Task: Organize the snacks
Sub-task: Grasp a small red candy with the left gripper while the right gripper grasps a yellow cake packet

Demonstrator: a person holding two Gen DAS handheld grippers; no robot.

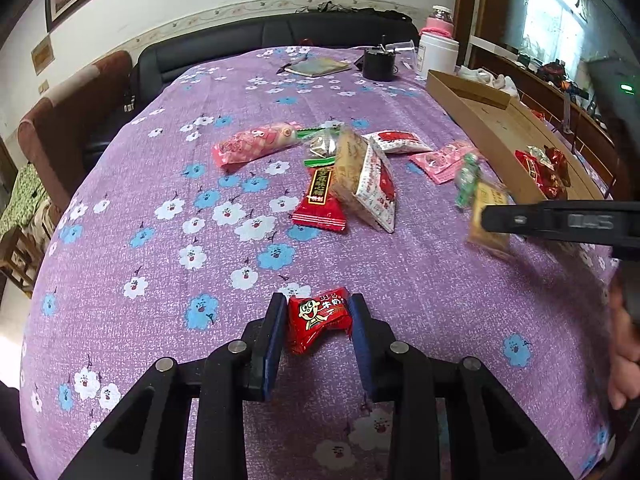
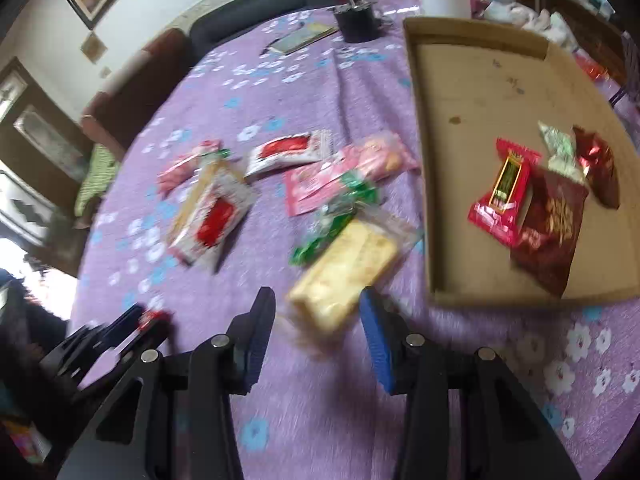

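On my left wrist view, the left gripper [image 1: 318, 320] pinches a small red candy [image 1: 318, 318], its blue pads pressed on either side of the wrapper, above the purple floral cloth [image 1: 168, 240]. Ahead of the fingers lies a loose heap of snacks: a red bar [image 1: 320, 200], a white-and-red pack [image 1: 374, 188] and a pink pack [image 1: 256, 144]. Off to the right of the fingers, the right gripper [image 1: 492, 216] reaches in side-on with a blurred yellow wafer pack [image 1: 488, 216] at its tip. On my right wrist view, the yellow wafer pack [image 2: 344, 276] sits between the fingers; the picture is smeared and I cannot tell whether the pads press it. Ahead and right of the fingers is the cardboard tray [image 2: 472, 92] with a red candy bar [image 2: 504, 192] and a brown pack [image 2: 552, 236] inside. Low to the left, the left gripper [image 2: 154, 318] shows with its candy.
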